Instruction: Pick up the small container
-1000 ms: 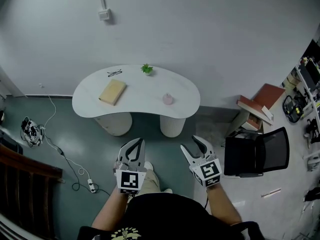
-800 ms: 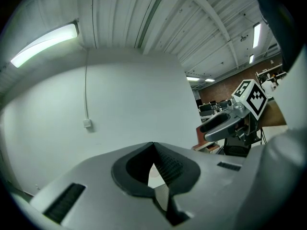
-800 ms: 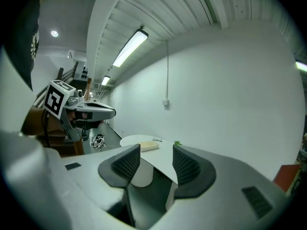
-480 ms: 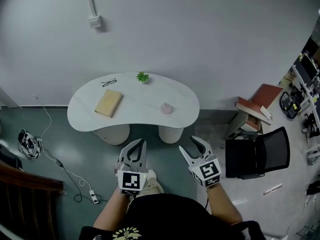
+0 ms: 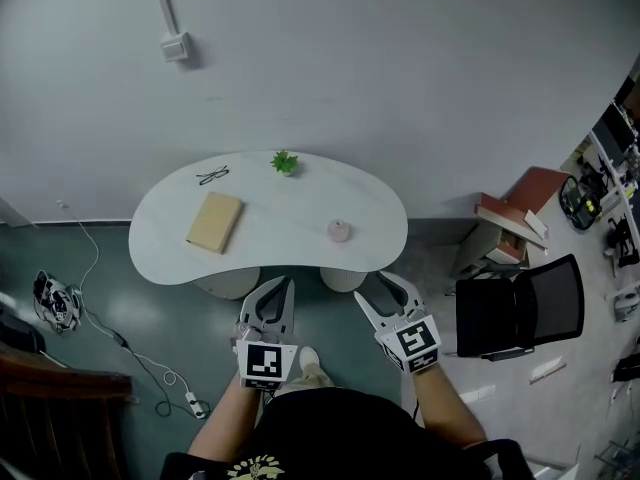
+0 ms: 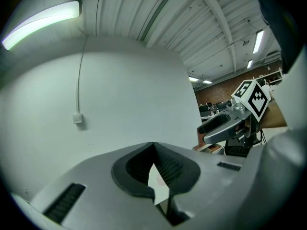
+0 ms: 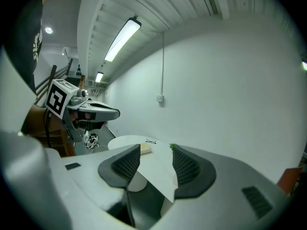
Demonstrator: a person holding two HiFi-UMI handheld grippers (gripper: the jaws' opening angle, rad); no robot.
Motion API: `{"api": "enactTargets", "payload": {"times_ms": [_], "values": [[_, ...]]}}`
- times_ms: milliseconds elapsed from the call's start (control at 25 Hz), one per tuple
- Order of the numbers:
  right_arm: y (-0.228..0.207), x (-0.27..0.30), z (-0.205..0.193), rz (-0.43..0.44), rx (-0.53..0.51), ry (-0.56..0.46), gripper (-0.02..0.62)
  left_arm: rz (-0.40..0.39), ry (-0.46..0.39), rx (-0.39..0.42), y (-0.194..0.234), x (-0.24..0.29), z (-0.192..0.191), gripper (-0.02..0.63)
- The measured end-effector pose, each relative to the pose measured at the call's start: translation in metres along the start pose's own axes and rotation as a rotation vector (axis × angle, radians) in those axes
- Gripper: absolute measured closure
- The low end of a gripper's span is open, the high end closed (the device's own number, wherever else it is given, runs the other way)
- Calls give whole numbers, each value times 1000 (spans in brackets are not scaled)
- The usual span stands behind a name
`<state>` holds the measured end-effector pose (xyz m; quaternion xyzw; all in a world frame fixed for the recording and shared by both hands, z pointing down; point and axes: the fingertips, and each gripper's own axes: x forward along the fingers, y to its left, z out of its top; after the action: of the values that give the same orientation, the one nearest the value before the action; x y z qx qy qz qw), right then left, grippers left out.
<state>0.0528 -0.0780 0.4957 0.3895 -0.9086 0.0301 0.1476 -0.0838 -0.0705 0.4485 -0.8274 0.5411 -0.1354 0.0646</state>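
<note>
1. Since half a second ago, the white table point(image 5: 290, 213) has slid lower in the head view. It now lies nearer the two grippers, whose tips reach about to its near edge. Both grippers sit much as before, low in the frame.
2. Head view: the small container point(image 5: 339, 230), pale pink, stands on the right half of the table, near the front edge. It is well apart from a tan book point(image 5: 214, 221) on the left half. A pair of glasses point(image 5: 212, 175) and a small green plant point(image 5: 285, 162) sit along the far edge by the wall.
3. Head view: the left gripper point(image 5: 286, 284) has its jaws drawn together at the tips. The right gripper point(image 5: 375, 290) has its jaws spread. Neither touches the container. A black chair point(image 5: 520, 308) stands to the right of the table.
4. Left gripper view: the left gripper point(image 6: 153, 145) shows its pads meeting at the tip, with only a thin white wedge between them and nothing held. The right gripper point(image 6: 224, 124) shows beside it, at the right.
5. Right gripper view: the right gripper point(image 7: 156, 161) has its jaws apart and empty. The table point(image 7: 125, 141), book point(image 7: 146, 148), glasses point(image 7: 150, 141) and plant point(image 7: 171, 146) lie beyond the gap. I cannot make out the container in this view. The left gripper point(image 7: 98, 113) is at the left.
</note>
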Motion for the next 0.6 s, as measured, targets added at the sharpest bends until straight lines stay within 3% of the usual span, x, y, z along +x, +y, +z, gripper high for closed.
{"api": "enactTargets", "payload": {"times_ms": [600], "values": [[-34, 98, 52, -72, -44, -14, 391, -68, -3, 3, 88, 73, -10, 601]]}}
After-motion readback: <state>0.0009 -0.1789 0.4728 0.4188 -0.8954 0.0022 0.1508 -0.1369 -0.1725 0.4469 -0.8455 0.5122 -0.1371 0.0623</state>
